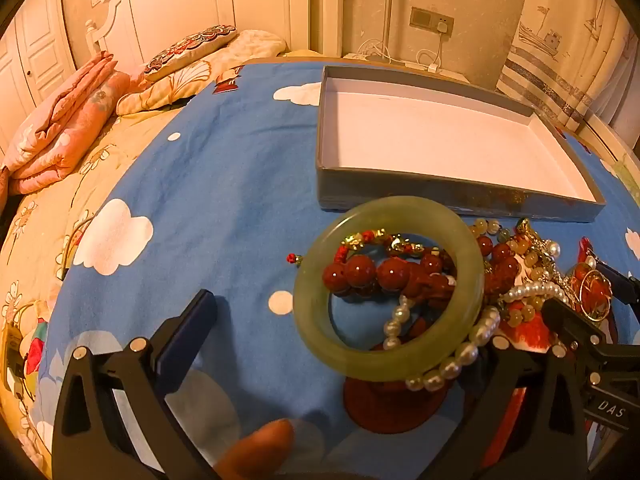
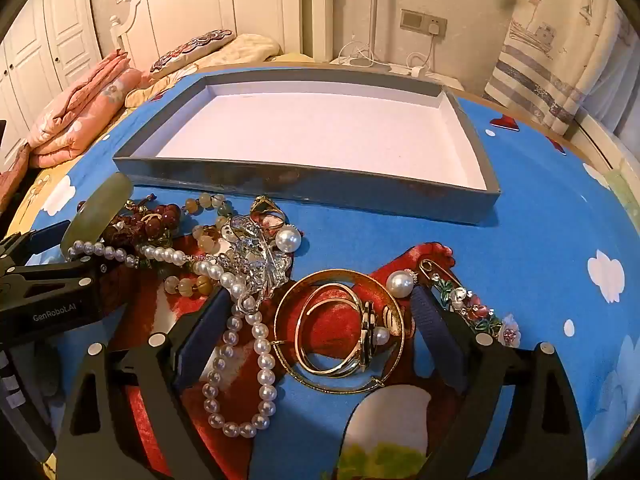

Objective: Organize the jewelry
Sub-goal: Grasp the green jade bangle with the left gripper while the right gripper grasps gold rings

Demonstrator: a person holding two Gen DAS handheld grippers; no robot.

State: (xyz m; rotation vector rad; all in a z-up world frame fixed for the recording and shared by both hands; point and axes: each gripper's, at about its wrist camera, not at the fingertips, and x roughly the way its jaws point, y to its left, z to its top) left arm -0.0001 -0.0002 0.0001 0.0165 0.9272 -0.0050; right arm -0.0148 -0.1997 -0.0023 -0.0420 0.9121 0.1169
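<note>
A heap of jewelry lies on the blue cloud-print cloth in front of a shallow grey box point(image 1: 452, 192) with a white bottom point(image 2: 304, 184). A green jade bangle point(image 1: 388, 288) stands tilted between my left gripper's point(image 1: 352, 316) open fingers, leaning on a pearl strand point(image 1: 460, 356) and red beads point(image 1: 372, 272); its edge also shows in the right wrist view point(image 2: 98, 208). My right gripper point(image 2: 320, 320) is open, its fingers either side of gold hoops point(image 2: 340, 328). A pearl necklace point(image 2: 240, 360) lies by its left finger, a flowered brooch point(image 2: 472, 304) by its right finger.
A silver tangle point(image 2: 256, 256), a big pearl point(image 2: 288, 238) and amber beads point(image 2: 200, 236) lie mid-heap. The left gripper body point(image 2: 44, 292) sits at the heap's left. A bed with folded pink quilts point(image 1: 68, 128) lies beyond the cloth's left edge. Curtains point(image 1: 560, 52) hang at right.
</note>
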